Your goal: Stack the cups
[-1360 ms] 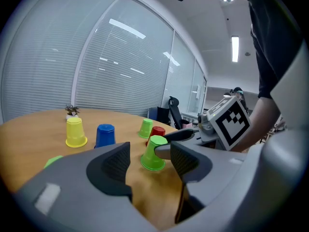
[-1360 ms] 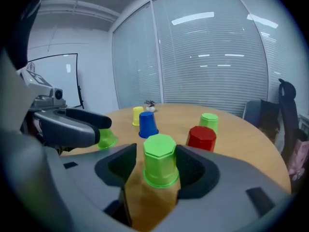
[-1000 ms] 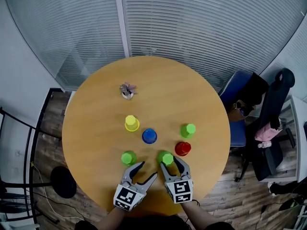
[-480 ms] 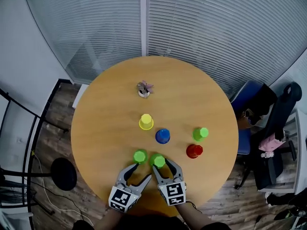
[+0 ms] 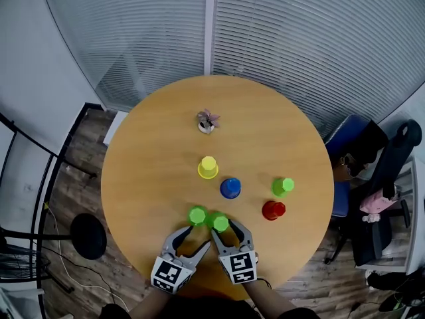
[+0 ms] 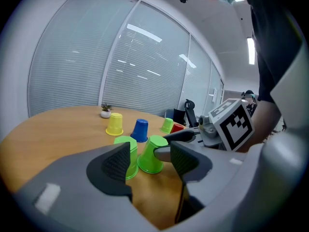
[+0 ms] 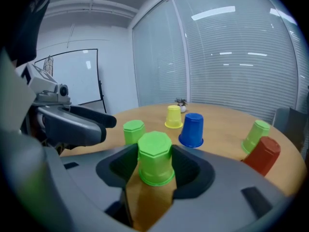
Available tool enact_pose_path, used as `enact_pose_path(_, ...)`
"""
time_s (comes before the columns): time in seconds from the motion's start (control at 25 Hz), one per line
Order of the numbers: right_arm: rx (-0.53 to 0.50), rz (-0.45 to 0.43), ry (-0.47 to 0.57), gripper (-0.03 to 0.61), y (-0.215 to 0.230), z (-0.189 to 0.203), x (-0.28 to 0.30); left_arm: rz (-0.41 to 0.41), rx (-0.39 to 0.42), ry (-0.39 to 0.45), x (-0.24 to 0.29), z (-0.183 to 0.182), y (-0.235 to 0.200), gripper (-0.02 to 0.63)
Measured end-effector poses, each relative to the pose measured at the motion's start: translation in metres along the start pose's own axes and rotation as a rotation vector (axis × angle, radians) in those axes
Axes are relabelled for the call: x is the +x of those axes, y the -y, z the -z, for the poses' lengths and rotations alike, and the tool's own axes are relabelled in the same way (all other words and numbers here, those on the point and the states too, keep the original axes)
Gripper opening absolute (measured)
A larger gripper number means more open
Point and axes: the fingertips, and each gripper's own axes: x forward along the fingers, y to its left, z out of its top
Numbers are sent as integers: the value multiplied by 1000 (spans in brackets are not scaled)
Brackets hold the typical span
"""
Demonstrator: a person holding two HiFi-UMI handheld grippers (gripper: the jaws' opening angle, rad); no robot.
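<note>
Several upturned cups stand on the round wooden table (image 5: 149,151): yellow (image 5: 208,167), blue (image 5: 230,188), a green one (image 5: 283,187) and a red one (image 5: 273,210) at the right. My right gripper (image 5: 228,231) is shut on a green cup (image 5: 220,223), whose sides both pads press (image 7: 155,158). That cup sits right beside another green cup (image 5: 197,215), almost touching it (image 6: 130,149). To the left, my left gripper (image 5: 190,242) stands open with nothing between its jaws, just short of that second green cup.
A small potted plant (image 5: 207,121) stands at the far side of the table. Office chairs (image 5: 372,158) crowd the right edge of the table. Blinds and glass walls lie beyond. The table's near edge is just under both grippers.
My right gripper has carried the green cup leftward until it sits next to the other green cup. The left gripper has stayed open in much the same place.
</note>
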Motion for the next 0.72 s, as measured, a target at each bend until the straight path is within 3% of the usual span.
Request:
enact_pose_path(0.44,27,-37,24,222,-5,1,-1,3,8,-19,3,1,8,247)
enact_pose_path(0.72,79,-35,112,224,4,-17,-25,30,37,20,2,-20,20,247)
